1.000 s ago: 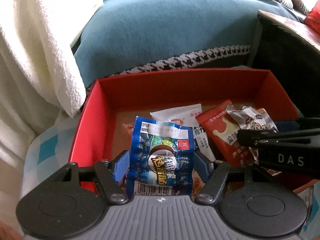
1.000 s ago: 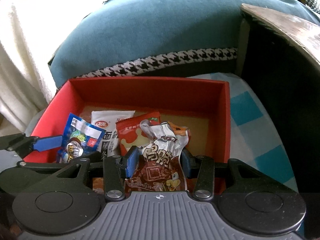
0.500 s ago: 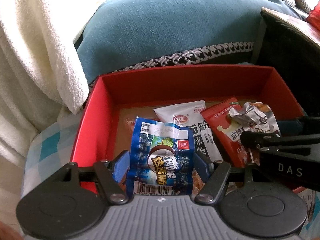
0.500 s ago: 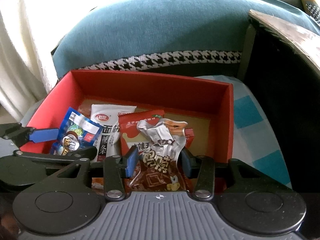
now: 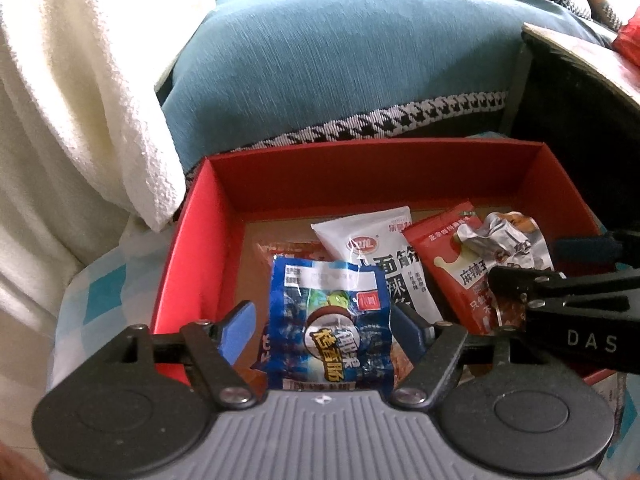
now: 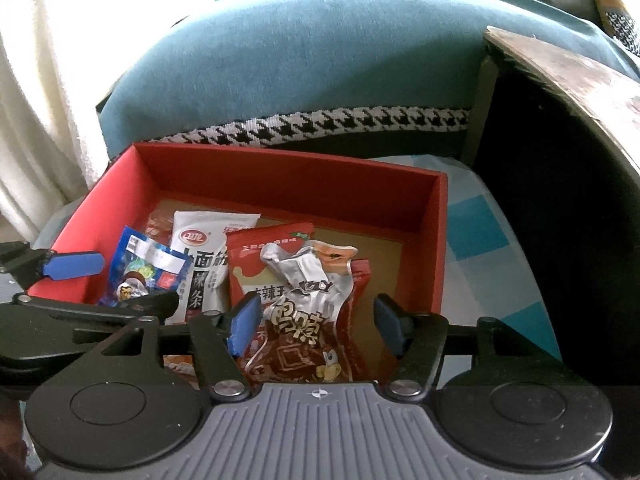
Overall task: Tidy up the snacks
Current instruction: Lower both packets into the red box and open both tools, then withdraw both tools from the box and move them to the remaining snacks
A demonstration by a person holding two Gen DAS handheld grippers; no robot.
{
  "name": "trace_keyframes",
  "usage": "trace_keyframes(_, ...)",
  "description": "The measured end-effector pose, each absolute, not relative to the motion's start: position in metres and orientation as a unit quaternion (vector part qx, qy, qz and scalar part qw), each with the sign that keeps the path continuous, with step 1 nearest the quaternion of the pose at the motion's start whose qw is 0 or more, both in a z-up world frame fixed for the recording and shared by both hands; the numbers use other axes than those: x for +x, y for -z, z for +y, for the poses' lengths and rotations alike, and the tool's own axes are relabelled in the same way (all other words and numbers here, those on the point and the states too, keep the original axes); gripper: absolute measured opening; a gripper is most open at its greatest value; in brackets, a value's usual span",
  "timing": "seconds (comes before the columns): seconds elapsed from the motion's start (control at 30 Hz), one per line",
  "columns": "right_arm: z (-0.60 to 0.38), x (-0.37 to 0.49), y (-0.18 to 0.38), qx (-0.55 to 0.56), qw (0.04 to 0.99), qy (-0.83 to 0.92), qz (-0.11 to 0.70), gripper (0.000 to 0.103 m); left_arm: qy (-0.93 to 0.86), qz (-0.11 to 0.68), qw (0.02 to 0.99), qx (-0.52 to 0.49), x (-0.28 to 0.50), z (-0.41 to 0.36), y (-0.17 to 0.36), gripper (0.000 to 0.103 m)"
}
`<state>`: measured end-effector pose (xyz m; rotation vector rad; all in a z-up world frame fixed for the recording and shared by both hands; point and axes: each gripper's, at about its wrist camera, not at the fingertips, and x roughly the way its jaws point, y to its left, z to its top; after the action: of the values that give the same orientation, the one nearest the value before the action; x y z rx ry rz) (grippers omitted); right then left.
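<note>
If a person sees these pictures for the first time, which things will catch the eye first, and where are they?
The red box in the middle holds the bright snack packets. A blue packet stands between the fingers of the open left gripper, and a silver and brown packet between those of the open right gripper. Behind the box lies a teal cushion with a houndstooth border.

A teal cushion [image 5: 360, 60] with houndstooth trim lies beyond, a white blanket [image 5: 80, 100] draped beside it.
</note>
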<state>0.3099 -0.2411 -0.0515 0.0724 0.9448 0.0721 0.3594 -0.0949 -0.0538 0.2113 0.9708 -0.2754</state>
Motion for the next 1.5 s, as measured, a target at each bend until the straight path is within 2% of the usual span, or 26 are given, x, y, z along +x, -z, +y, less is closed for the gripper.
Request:
trace_keyframes(0.37,-0.242,0.308,0.044,0.034,0.891,-0.04,0.45,0.074,0.129,0.454,0.877,0.091,0.356,-0.091,0.042,0.069)
trace_keyframes(0.97,-0.242,0.287,0.02,0.034,0.901,-0.047,0.429,0.074,0.14,0.442,0.883,0.078,0.327,-0.078,0.018,0.07)
trace_keyframes(1.5,-0.218,0.215,0.0,0.045,0.903,-0.104,0.413,0.078,0.124,0.482,0.866,0.058,0.235,0.01,0.016,0.07)
